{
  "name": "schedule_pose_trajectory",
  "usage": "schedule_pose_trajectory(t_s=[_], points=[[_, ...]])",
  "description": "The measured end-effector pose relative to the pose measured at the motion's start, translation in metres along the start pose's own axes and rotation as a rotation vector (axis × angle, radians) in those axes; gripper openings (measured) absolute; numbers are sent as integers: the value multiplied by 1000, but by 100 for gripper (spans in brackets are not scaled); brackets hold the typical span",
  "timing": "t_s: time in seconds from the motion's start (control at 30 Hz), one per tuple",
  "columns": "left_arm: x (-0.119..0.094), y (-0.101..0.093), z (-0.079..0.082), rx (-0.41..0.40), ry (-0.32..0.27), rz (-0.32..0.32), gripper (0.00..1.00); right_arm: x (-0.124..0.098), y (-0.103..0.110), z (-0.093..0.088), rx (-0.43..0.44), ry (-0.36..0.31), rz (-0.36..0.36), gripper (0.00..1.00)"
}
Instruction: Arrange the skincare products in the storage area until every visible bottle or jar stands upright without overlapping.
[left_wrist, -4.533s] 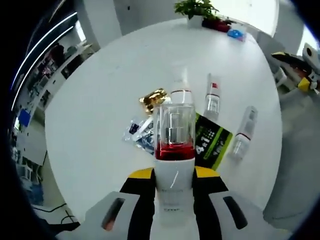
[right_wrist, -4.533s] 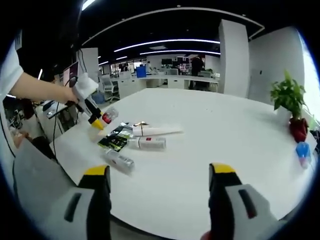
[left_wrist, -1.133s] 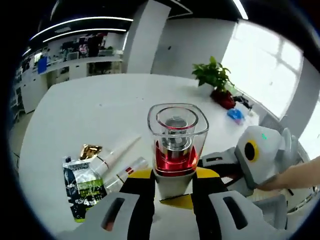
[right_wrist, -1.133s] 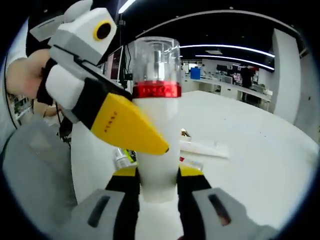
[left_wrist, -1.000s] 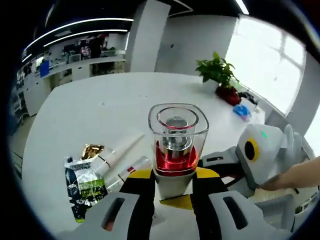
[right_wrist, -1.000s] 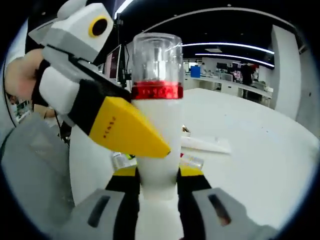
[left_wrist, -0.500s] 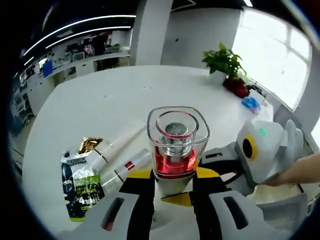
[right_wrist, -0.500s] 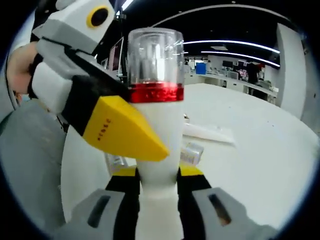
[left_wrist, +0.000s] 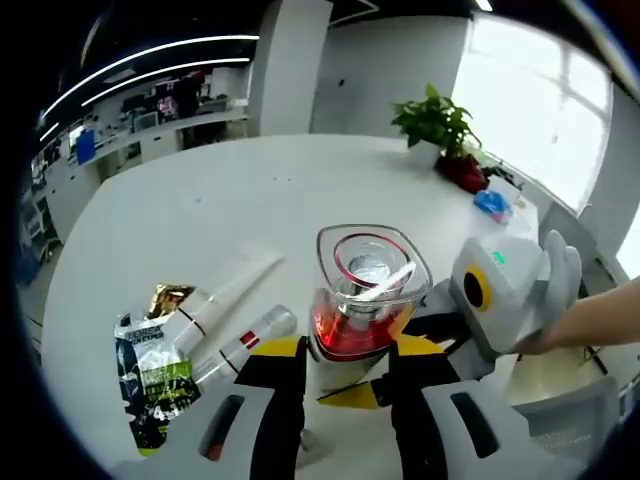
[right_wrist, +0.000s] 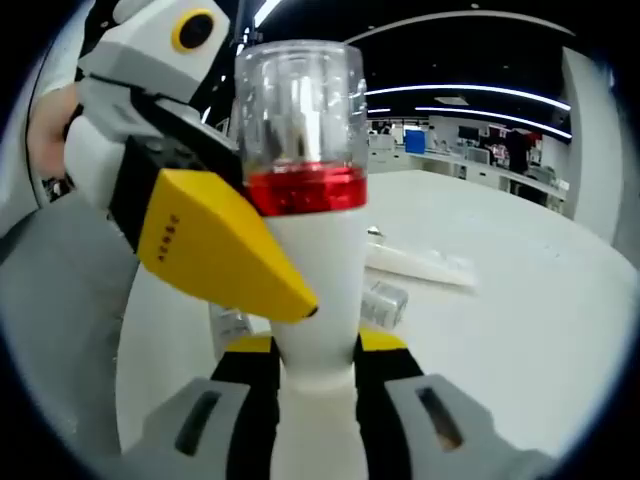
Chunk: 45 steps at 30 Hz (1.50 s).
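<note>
Right now I have both grippers clamped on one white bottle (right_wrist: 315, 300) with a clear cap and red band, at frame centre. My left gripper (left_wrist: 345, 365) pinches its upper body; my right gripper (right_wrist: 312, 365) closes on its base. Lower left, tubes (left_wrist: 225, 300) and a sachet (left_wrist: 150, 375) lie flat on the white table (left_wrist: 200, 210).

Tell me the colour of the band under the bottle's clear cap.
Red, on the white bottle; clearest in the right gripper view.

White bottle (right_wrist: 318, 280), clear cap, red band, upright; tubes (left_wrist: 240, 345) lying flat.
</note>
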<state>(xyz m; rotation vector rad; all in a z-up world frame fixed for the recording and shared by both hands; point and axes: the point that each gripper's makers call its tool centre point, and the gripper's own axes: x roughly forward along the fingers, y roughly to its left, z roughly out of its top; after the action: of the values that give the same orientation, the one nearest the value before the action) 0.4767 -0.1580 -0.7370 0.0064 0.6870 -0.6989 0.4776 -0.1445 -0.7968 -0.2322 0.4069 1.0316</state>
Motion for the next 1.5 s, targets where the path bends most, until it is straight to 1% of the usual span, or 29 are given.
schedule_pose_trajectory(t_s=[0.07,0.1,0.13,0.17,0.2,0.27,0.33,0.37,0.4,0.43,0.47,0.53,0.67,0.77,0.87,1.07,1.17,1.27,1.5], points=[[1,-1,1,21,4,-54,31,0,0,0,-8,6,22,28],[1,-3,2,44,2,-82,31,0,1,0,-18,15,38,28],[1,-4,3,87,5,-117,31,0,1,-1,-25,19,50,28],[1,-5,5,114,1,-140,32,0,1,-1,-32,25,65,28],[1,-7,6,160,4,-181,32,-1,2,-2,-38,29,79,28],[2,-9,8,197,11,-253,32,-1,2,-3,-51,40,110,28],[2,-11,10,228,20,-309,32,-2,3,-4,-69,56,141,28],[2,-12,11,250,16,-324,32,-2,2,-4,-72,61,152,28],[2,-15,12,297,7,-349,31,-2,2,-5,-82,70,170,28],[2,-15,13,311,6,-356,31,-2,2,-5,-85,74,174,28],[2,-17,14,344,-1,-373,31,-2,2,-6,-93,85,192,28],[1,-19,13,391,9,-405,30,-3,2,-7,-103,99,219,28],[5,-19,14,468,25,-459,29,-4,-1,-8,-107,115,249,28],[8,-19,17,498,26,-489,28,-5,-6,-11,-94,128,275,28],[11,-19,20,522,24,-508,27,-5,-13,-13,-109,147,283,27],[22,-14,29,543,15,-526,26,-2,-28,-14,-122,176,299,27],[27,-12,33,545,11,-522,26,0,-35,-15,-122,192,302,27],[32,-9,38,547,6,-518,26,1,-42,-16,-142,217,316,27],[40,-2,45,537,-2,-497,26,5,-53,-16,-167,252,317,27]])
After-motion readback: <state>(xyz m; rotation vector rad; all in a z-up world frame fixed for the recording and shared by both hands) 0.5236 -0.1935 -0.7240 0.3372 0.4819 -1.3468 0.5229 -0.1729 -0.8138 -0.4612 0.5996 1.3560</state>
